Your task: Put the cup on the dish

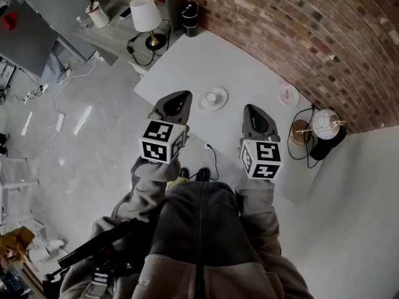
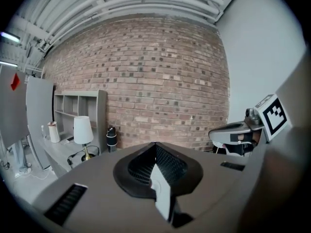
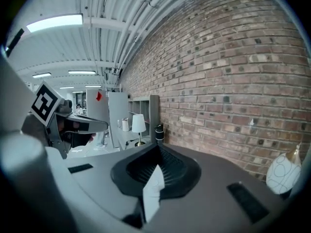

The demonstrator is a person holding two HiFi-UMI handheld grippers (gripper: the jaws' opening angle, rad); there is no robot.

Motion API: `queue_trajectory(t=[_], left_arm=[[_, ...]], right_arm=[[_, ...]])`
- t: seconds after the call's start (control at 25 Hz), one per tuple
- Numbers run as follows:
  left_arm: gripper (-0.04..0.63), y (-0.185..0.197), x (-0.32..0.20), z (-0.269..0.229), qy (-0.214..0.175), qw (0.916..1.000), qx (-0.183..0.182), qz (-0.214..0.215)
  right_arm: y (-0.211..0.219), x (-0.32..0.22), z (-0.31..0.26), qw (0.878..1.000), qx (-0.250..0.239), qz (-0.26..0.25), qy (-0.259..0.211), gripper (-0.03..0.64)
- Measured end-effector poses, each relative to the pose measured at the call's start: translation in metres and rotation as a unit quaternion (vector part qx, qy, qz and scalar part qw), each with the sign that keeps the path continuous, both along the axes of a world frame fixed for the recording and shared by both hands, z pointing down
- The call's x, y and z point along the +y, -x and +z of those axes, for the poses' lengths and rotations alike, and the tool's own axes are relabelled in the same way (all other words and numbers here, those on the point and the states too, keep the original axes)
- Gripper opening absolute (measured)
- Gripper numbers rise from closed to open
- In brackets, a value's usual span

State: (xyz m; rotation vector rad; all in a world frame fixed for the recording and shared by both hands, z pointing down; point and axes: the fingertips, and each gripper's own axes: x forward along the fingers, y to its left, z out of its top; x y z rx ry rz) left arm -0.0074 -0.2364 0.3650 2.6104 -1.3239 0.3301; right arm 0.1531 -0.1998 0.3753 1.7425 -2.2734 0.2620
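head downward; gripper views toward brick wall point(image 2: 146, 72)

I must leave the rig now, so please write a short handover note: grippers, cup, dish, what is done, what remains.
Left gripper: shut, empty, held up in the air, touching nothing.
Right gripper: shut, empty, held up beside it.
Cup stands on the dish, on the table ahead of both grippers.
Done: the cup is on the dish.
Left: nothing, it seems.

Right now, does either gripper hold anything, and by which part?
Nothing is held: the left gripper and the right gripper are both shut and empty. The cup stands on the dish.
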Motion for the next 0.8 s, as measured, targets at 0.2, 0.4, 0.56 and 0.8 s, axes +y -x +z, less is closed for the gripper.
queue_trajectory(t=[0.2,0.4,0.56,0.8], left_arm=[[0.006,-0.011,0.007,-0.032,-0.038,0.9992,0.001,0.014],[0.006,-0.016,0.014,-0.064,-0.076,0.9968,0.008,0.022],[0.006,-0.014,0.021,-0.087,-0.106,0.994,0.014,0.022],[0.006,-0.011,0.026,-0.103,-0.124,0.9919,0.021,0.018]], right_arm=[[-0.004,0.01,-0.041,0.999,-0.009,0.009,-0.043,0.003],[0.003,0.018,-0.067,0.997,-0.016,0.007,-0.071,0.003],[0.013,0.025,-0.094,0.994,-0.004,-0.004,-0.105,0.003],[0.023,0.029,-0.118,0.99,0.001,-0.008,-0.138,0.003]])
